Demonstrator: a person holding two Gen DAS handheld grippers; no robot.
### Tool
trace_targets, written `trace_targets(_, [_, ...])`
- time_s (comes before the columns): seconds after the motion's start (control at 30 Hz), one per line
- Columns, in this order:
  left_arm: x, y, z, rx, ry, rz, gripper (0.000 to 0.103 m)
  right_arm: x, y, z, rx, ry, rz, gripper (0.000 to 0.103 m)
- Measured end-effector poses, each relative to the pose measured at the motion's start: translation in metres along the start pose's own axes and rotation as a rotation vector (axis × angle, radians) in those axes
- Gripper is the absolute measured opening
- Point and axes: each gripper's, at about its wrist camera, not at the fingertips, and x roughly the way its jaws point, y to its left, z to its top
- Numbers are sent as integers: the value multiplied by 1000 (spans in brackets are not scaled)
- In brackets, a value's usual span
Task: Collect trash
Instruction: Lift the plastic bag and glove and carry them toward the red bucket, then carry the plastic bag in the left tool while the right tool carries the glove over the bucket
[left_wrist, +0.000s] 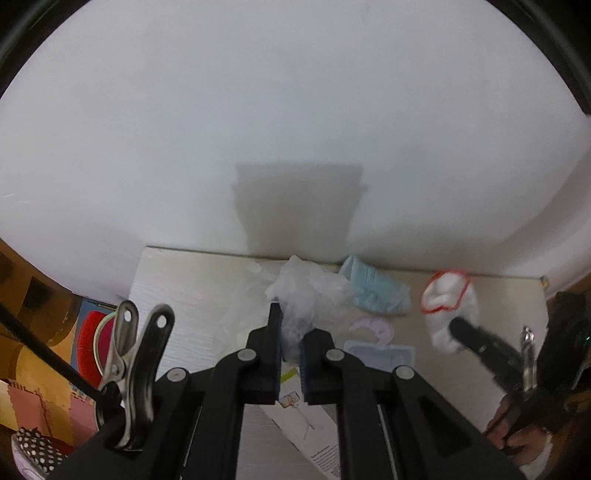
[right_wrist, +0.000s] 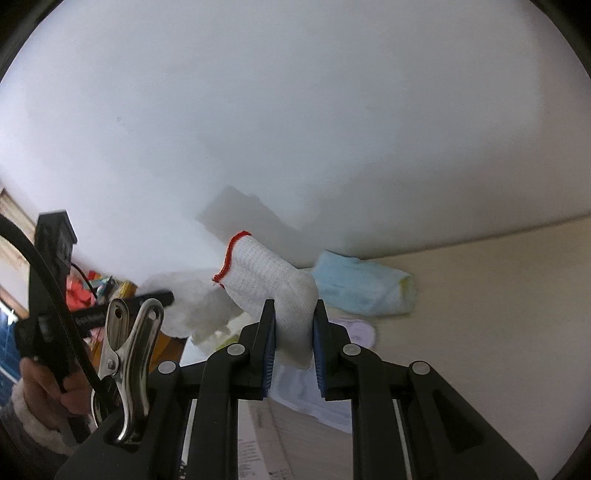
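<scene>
Honestly, the likeliest slip here is with my left gripper (left_wrist: 290, 354). Its 2 blue-padded jaws are closed on a thin fold of the crumpled, translucent white plastic bag (left_wrist: 306, 291), and the film is so slack and slippery that it could slide out as I lift. The bag's loose bulk could also drag the pale blue, folded disposable face mask (left_wrist: 376, 291) lying just beside it against the white wall (left_wrist: 295, 110).

My right gripper (right_wrist: 293, 332) is clamped on the white knitted cotton glove with a red-stitched cuff (right_wrist: 273, 284). The glove stands up from the jaws, cuff tilted up and to the left, with its lower part pinched between the pads. It is soft and bunched, so a quick swing could let it sag free.

Both pieces of trash are over the far side of the cream, wood-grain tabletop (left_wrist: 184, 295), close to the wall. The bag looks wrinkled, airy and nearly see-through, piled higher than anything around it. A flat lilac plastic shape (left_wrist: 373, 328) and a printed white paper leaflet (left_wrist: 306, 432) lie on the table nearer me, not yet collected. I cannot see any bin in either view.
</scene>
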Motion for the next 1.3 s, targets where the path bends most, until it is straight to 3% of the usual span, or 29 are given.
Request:
trace_targets(0.37, [-9, 38, -17, -106, -22, 45, 7, 35, 29, -12, -126, 37, 103, 18])
trace_targets(0.87, [-53, 152, -50, -326, -67, 119, 7, 51, 49, 7, -257, 119, 248, 18])
trace_targets(1.07, [-66, 186, -50, -351, -102, 138, 7, 55, 68, 19, -305, 142, 284, 18])
trace_targets(1.3, [-69, 226, -57, -387, -79, 130, 7, 67, 76, 18, -332, 158, 300, 18])
